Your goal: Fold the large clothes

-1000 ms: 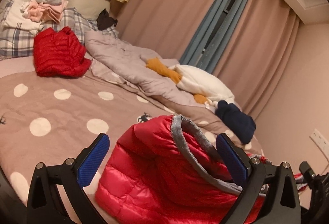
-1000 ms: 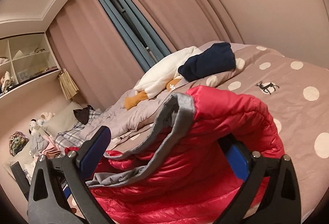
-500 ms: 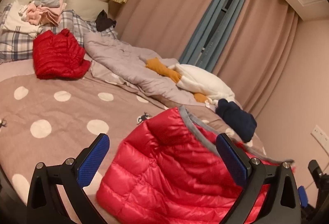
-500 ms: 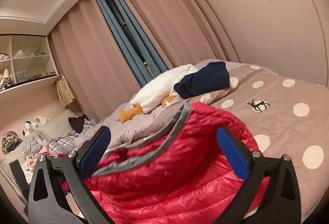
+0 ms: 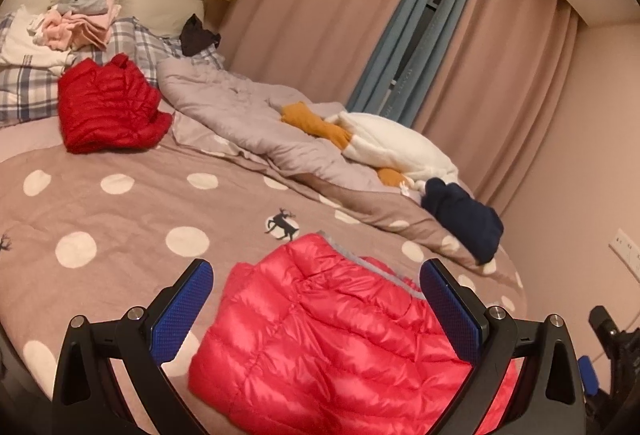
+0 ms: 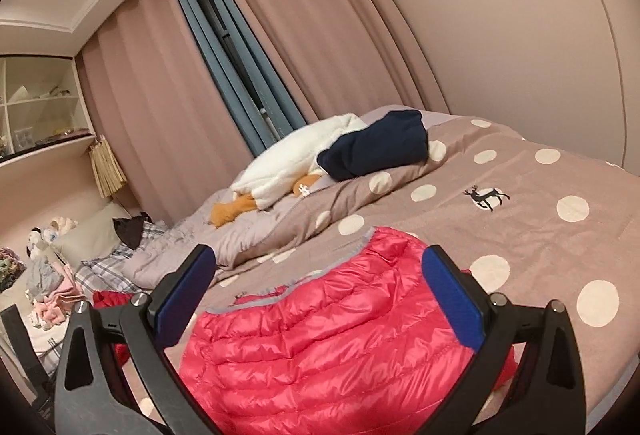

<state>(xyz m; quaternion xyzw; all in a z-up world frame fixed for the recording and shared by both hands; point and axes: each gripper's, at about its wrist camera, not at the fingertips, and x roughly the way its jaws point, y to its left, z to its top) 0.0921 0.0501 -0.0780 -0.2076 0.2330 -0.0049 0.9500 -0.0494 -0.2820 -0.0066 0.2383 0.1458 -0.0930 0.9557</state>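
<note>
Now both grippers are hovering with fingers spread wide, gripping nothing: left gripper (image 5: 316, 311), right gripper (image 6: 320, 299). The pink-red down jacket (image 5: 340, 347) is lying folded over on the polka-dot duvet (image 5: 120, 227) at the near edge, grey lining peeking out, likely so it lies flat for the next fold.
</note>
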